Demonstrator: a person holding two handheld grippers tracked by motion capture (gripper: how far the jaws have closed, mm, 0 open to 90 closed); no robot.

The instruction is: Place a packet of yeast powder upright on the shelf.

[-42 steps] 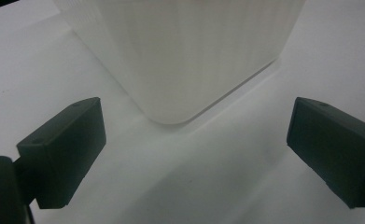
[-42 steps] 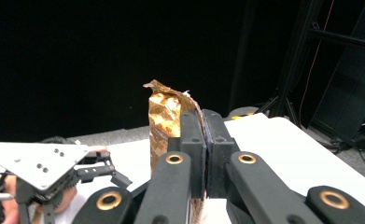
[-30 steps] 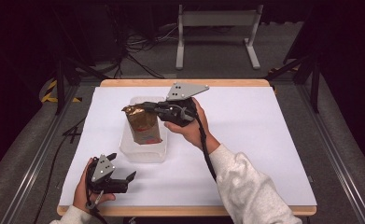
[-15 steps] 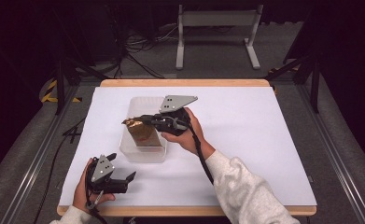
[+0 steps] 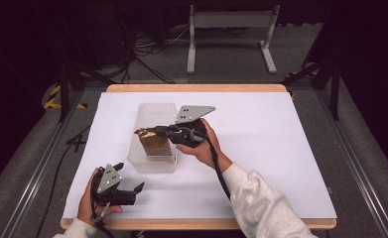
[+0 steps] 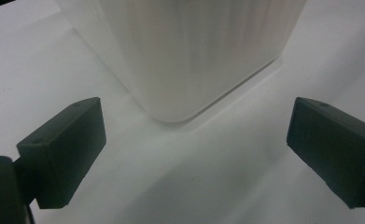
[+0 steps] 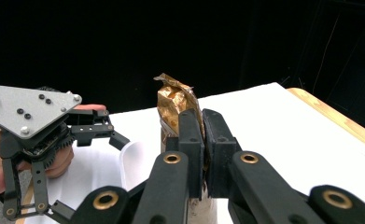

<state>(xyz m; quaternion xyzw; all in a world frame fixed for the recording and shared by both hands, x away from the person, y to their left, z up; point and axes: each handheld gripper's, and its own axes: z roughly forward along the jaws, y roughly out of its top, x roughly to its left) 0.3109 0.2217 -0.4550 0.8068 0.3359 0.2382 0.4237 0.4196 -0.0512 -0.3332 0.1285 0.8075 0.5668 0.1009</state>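
White paper covers the wooden-edged table (image 5: 261,148), which stands in a dark room over grey flooring. Right gripper (image 5: 158,132): its two black jaws are pressed together on the crumpled top of a gold foil bag (image 5: 154,142), pinching the foil between the pads; in the right gripper view the bag's (image 7: 174,100) creased upper edge rises just above the jaw tips. The bag stands upright inside a clear plastic container (image 5: 152,163), near its end closest to the person. The container sits left of centre on the paper, long side running away from the person. The right hand (image 5: 201,148) holds the gripper level, reaching in from the container's right side, with the grey three-cornered plate on top and a cable trailing back along the pale sleeve. Left gripper (image 5: 132,187): its jaws stand wide apart with nothing between them, resting low near the table's near-left corner; the left gripper view looks at a rounded corner of the container (image 6: 189,60), apart from the jaws.
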